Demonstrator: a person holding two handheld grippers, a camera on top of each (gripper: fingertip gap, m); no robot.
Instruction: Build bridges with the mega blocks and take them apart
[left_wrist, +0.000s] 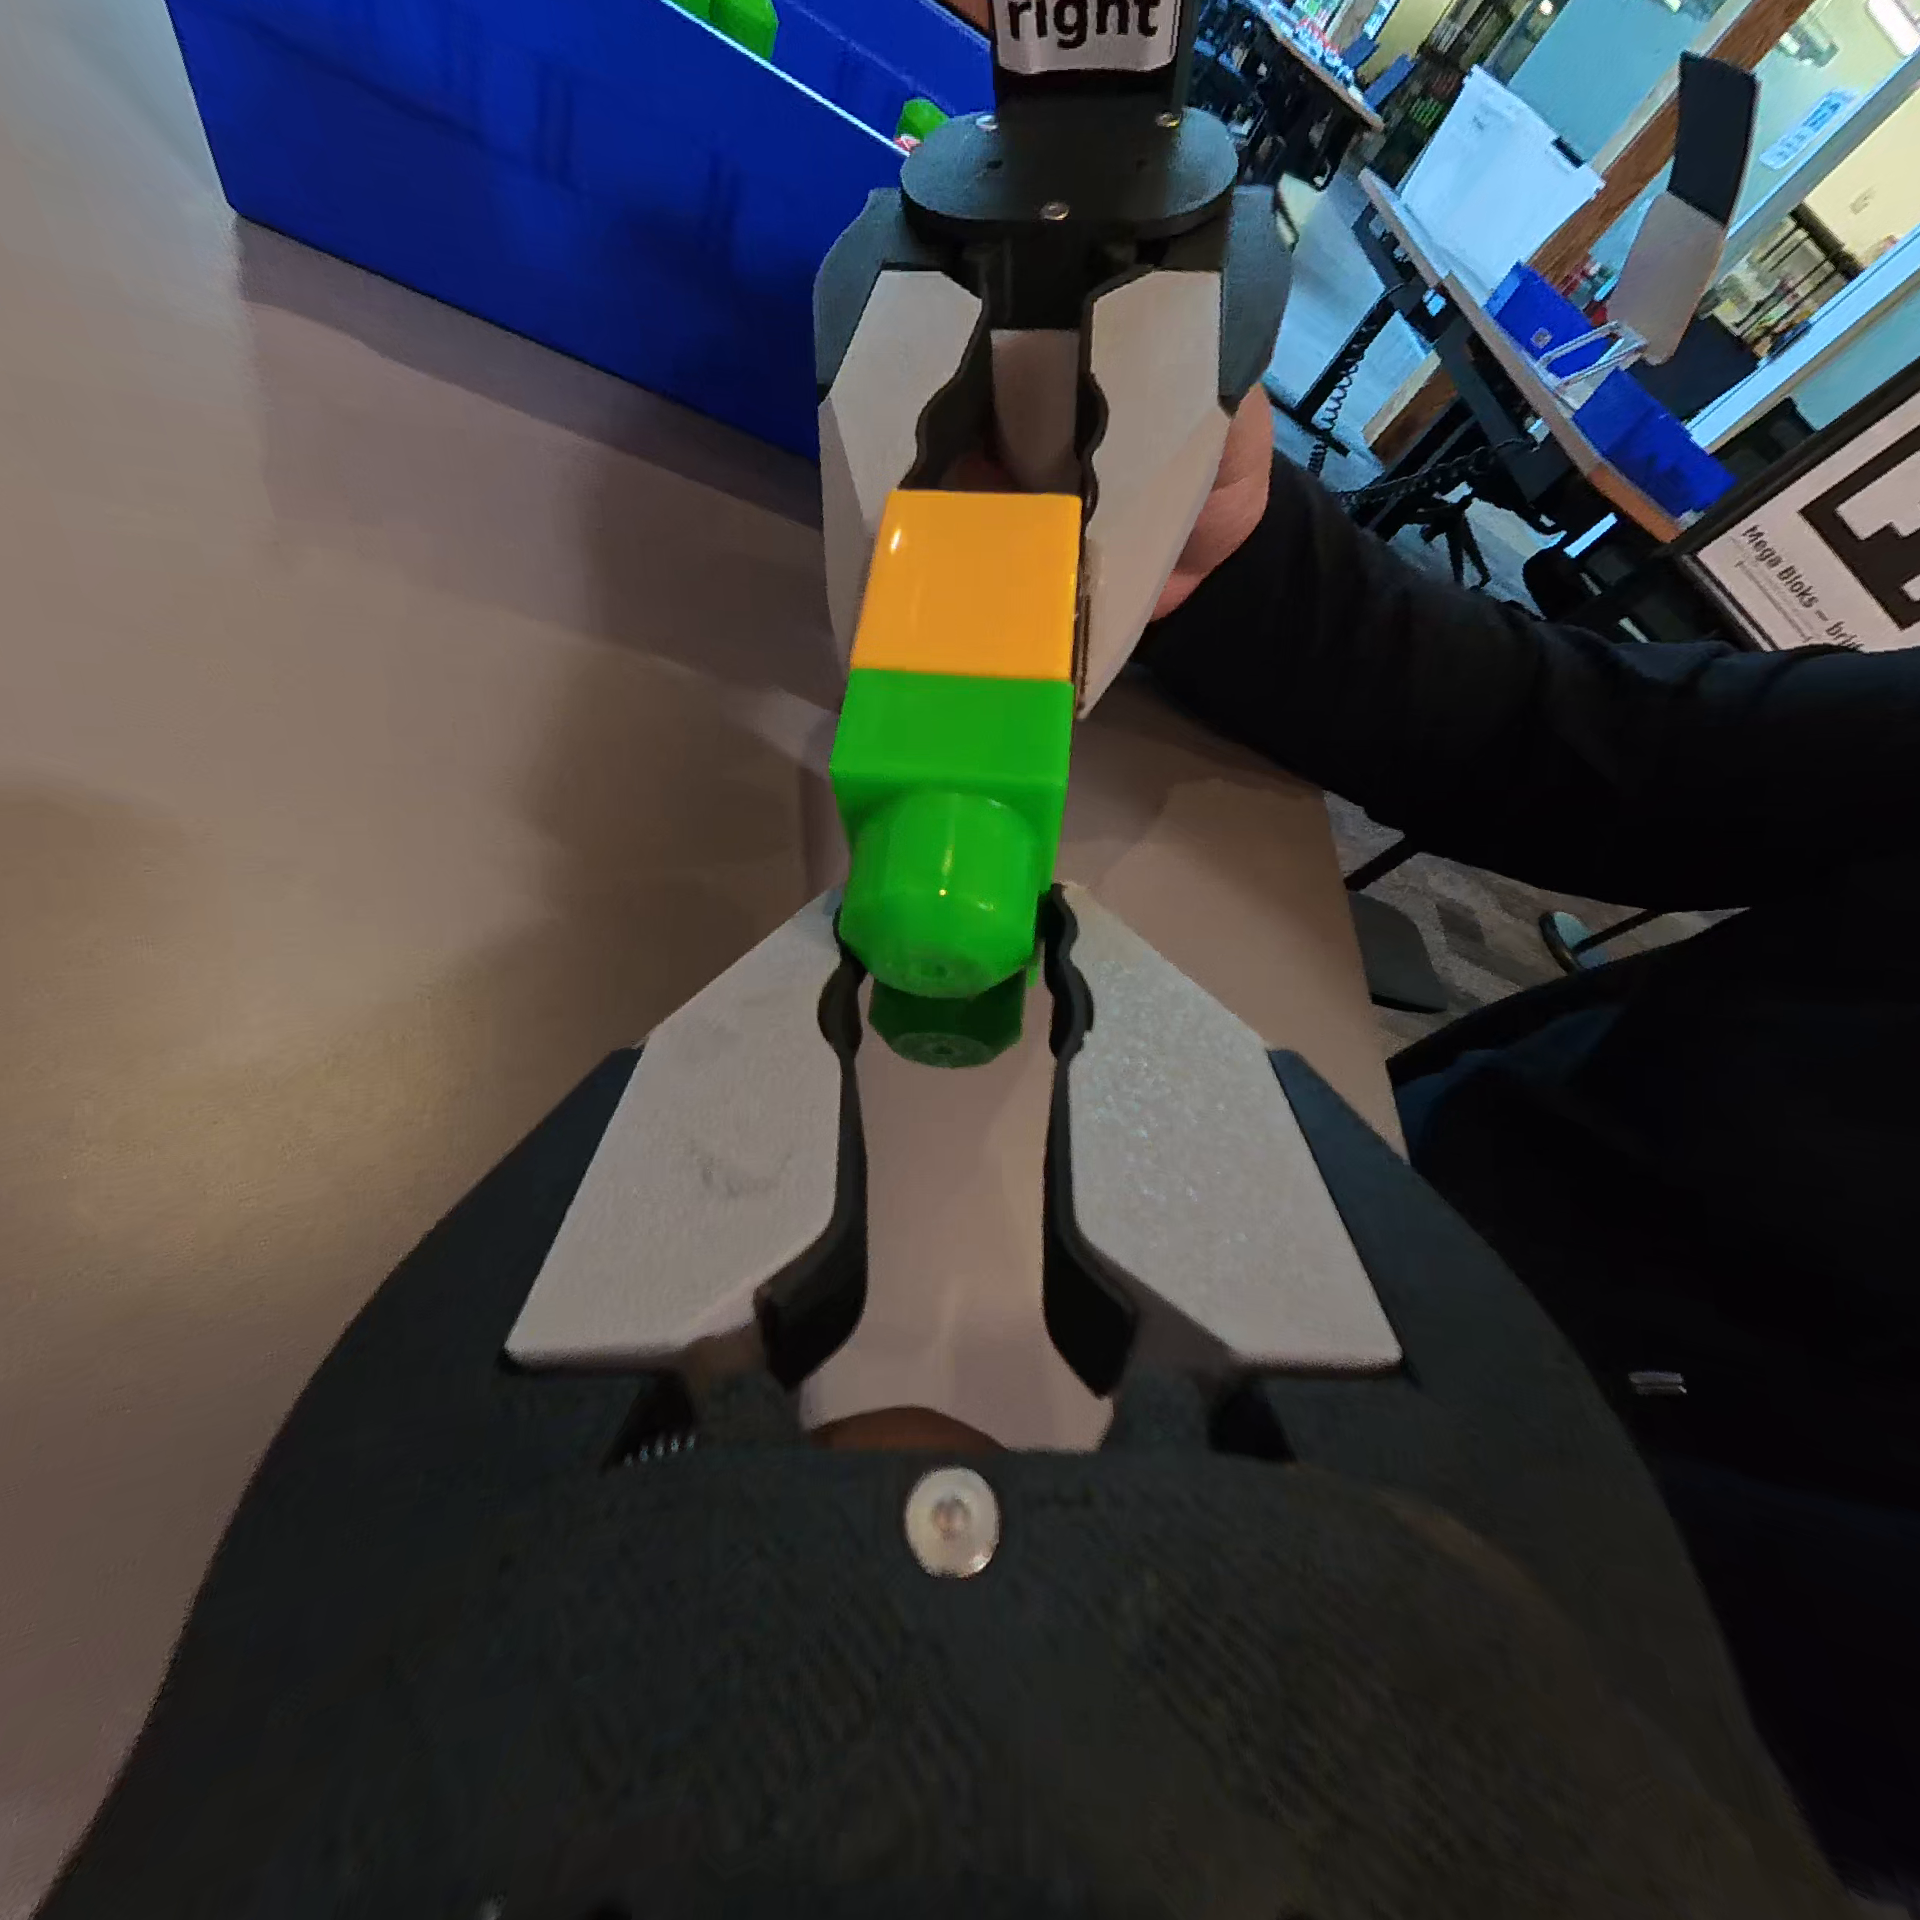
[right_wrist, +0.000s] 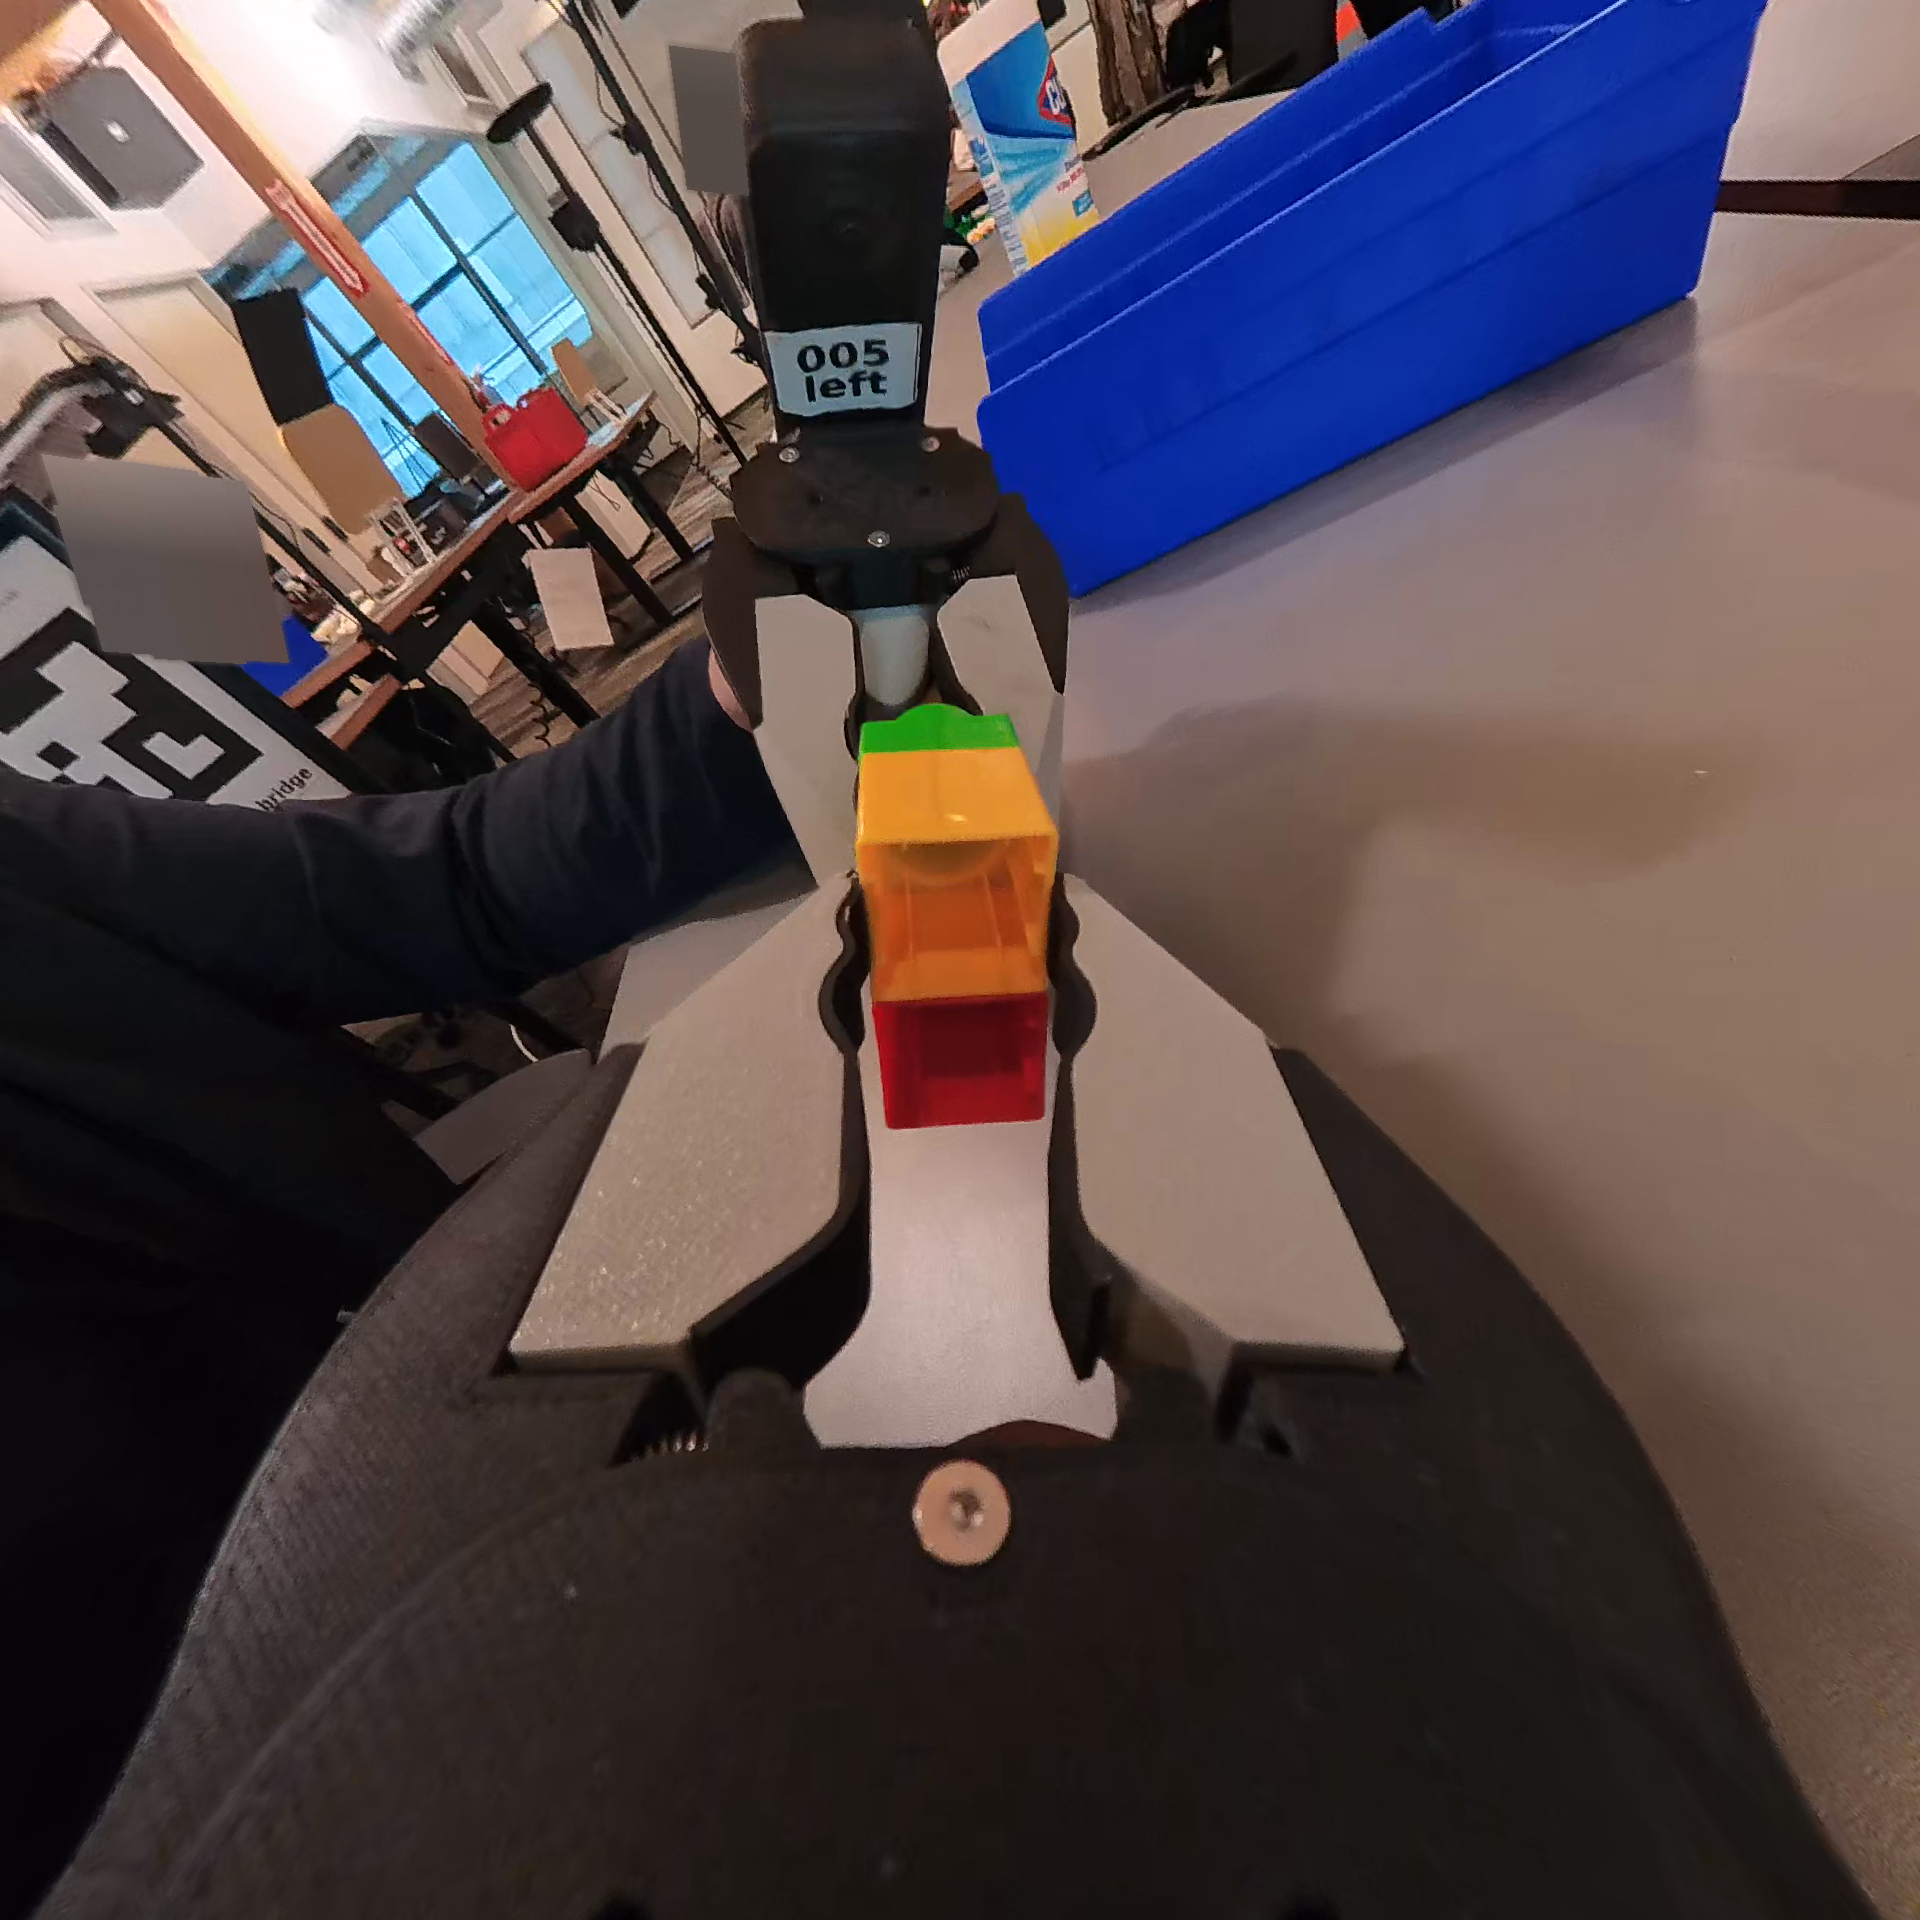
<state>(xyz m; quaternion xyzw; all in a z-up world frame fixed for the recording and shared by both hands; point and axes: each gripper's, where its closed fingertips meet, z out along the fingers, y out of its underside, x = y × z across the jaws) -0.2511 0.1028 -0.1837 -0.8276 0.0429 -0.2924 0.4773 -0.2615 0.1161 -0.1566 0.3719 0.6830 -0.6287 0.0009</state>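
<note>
A: Starting at the left, what is on the table?

B: In the left wrist view, a deep blue plastic bin (left_wrist: 540, 187) sits at the far left on the smooth grey table (left_wrist: 312, 727), with small green pieces showing over its rim.

A: And in the middle?

B: The two grippers face each other, held off the table, with a joined pair of blocks between them. The left gripper (left_wrist: 940, 956) is pinching the round stud end of the bright green plastic block (left_wrist: 951, 769). The glossy yellow-orange plastic block (left_wrist: 971, 582) is pressed onto the green one's far end, and the right gripper (left_wrist: 982, 613) is clamped on its sides.

A: Does the other camera agree?

B: Yes. From the right wrist view the right gripper (right_wrist: 956, 935) grips the yellow-orange block (right_wrist: 951, 821), whose hollow open base faces the camera. A reddish reflection lies just below it.

A: Anything at the right?

B: A dark sleeve (left_wrist: 1507, 707) reaches in behind the right gripper.
</note>
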